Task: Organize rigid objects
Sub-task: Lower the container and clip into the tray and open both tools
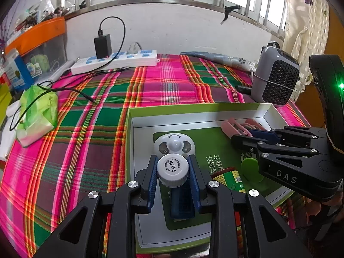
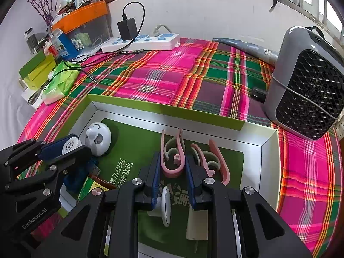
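A shallow green-rimmed box (image 1: 193, 108) with a green liner lies on the plaid cloth. My left gripper (image 1: 173, 158) is shut on a blue bottle with a white cap (image 1: 173, 169), over the box's left part, just in front of a white round panda-faced gadget (image 1: 174, 145). My right gripper (image 2: 172, 156) is shut on a pink clip hanger (image 2: 173, 173) inside the box, beside another pink clip (image 2: 217, 161). A jar with a red lid and green label (image 1: 231, 178) lies in the box between the two grippers, next to a green disc (image 1: 250, 167).
A grey heater (image 2: 307, 86) stands close to the box's far right corner. A white power strip (image 1: 116, 61) with a black charger lies at the wall. A green tissue pack (image 1: 38, 114) and a loose cable lie to the left. Bins and boxes crowd the left edge.
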Demonstrator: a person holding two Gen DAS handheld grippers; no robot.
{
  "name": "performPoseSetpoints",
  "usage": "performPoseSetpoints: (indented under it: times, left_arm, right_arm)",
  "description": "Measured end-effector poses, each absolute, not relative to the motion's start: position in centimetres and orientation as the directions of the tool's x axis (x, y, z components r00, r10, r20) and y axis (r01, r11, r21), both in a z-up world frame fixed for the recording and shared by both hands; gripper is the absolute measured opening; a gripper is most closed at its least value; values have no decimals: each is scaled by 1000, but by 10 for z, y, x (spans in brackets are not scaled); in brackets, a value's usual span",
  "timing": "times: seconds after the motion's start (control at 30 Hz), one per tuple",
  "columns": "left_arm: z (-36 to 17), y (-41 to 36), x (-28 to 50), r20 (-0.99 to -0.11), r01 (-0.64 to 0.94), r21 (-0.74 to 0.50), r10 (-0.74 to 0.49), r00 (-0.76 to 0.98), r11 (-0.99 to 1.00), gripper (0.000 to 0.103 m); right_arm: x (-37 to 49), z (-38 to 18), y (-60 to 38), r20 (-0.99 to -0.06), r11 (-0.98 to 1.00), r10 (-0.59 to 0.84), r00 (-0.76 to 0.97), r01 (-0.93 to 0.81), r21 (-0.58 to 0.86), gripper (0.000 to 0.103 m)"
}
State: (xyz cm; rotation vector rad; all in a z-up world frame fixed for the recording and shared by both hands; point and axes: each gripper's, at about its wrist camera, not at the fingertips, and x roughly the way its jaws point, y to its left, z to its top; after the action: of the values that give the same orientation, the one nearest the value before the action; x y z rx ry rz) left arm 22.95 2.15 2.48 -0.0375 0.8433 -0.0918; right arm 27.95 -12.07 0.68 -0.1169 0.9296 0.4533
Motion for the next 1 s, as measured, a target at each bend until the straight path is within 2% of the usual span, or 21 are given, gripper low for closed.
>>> performPoseSetpoints:
  times: [0.43,1.0]
  left_arm:
    - [23,20,229,-746,70,-57,-89,660,996,30]
    - [32,16,219,-735,77,-46,-86,672,996,37]
  right_arm:
    - [279,7,-122,-794,903,328,513,-416,104,23]
    - [272,14,-126,-775,908,337,535,-402,117,32]
